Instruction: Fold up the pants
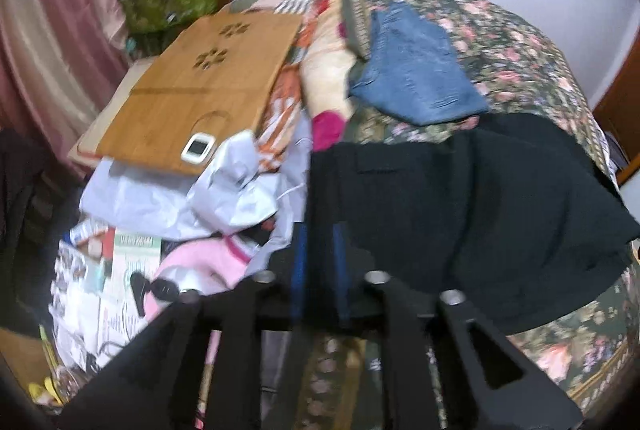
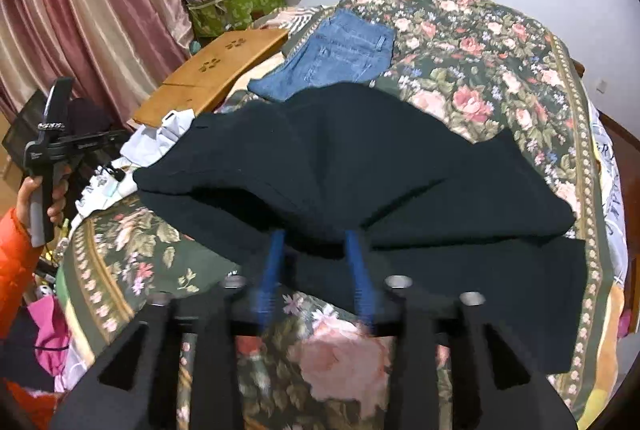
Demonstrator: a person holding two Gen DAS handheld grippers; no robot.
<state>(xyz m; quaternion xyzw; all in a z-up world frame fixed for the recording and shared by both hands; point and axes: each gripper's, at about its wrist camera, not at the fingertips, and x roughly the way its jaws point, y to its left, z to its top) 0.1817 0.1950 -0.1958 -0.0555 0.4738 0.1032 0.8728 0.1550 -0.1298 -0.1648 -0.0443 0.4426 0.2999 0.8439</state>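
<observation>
Black pants [image 2: 340, 150] lie doubled over on the floral bedspread [image 2: 480, 62], upper layer resting on the lower one. My right gripper [image 2: 314, 232] is at their near edge, its blue-padded fingers [image 2: 356, 258] apart, black cloth lying loose in the gap. In the left wrist view the same pants [image 1: 460, 210] spread to the right. My left gripper [image 1: 319, 230] is at their left near corner with fingers apart, dark cloth lying between them, not pinched. In the right wrist view, a hand holds the left gripper's handle [image 2: 40, 170] at far left.
Folded blue jeans [image 2: 340, 54] lie behind the black pants. A wooden lap desk [image 1: 200, 90] with a small white device [image 1: 198, 148] lies left of them, above crumpled white bags [image 1: 160, 198] and papers. A full green bag [image 2: 236, 6] and a pink curtain [image 2: 100, 10] stand behind.
</observation>
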